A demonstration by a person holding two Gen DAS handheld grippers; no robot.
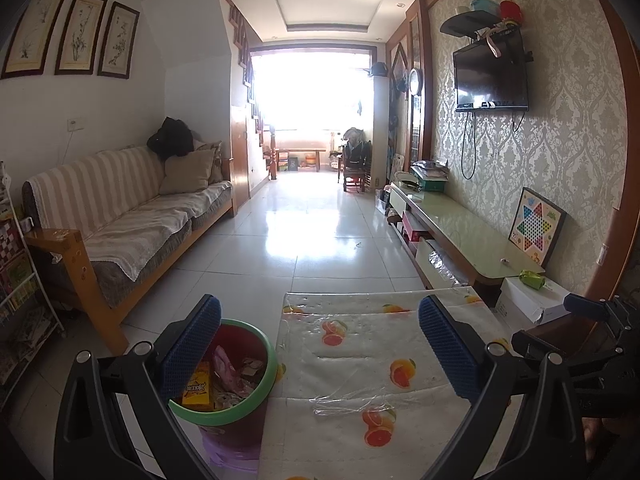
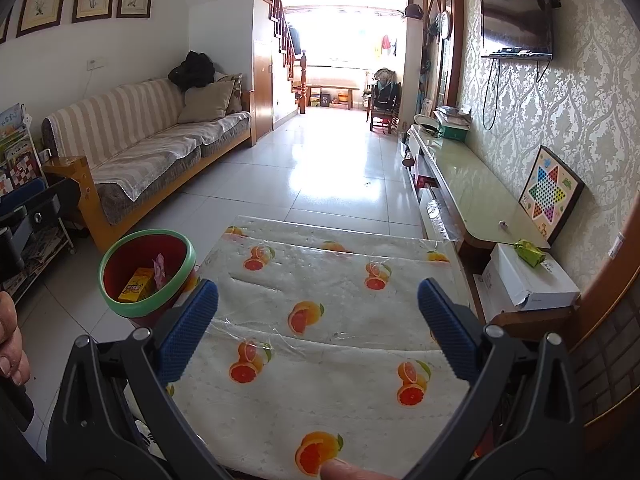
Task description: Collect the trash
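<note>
A red trash bin with a green rim (image 1: 256, 396) stands on the floor at the table's left edge; it also shows in the right wrist view (image 2: 120, 304). It holds a yellow box (image 1: 197, 390), pink wrappers (image 1: 224, 364) and other scraps. My left gripper (image 1: 320, 344) is open and empty, its left finger over the bin's rim. My right gripper (image 2: 318, 324) is open and empty above the table (image 2: 340, 276), which has a white cloth with an orange-fruit print under clear plastic. No loose trash shows on the cloth.
A striped sofa (image 1: 132, 216) lines the left wall. A low glass-topped TV stand (image 2: 480, 188) runs along the right wall with a checkers board (image 2: 554, 194). A white box (image 2: 528, 280) with a green packet (image 2: 530, 252) sits right of the table. A book rack (image 2: 24, 184) stands far left.
</note>
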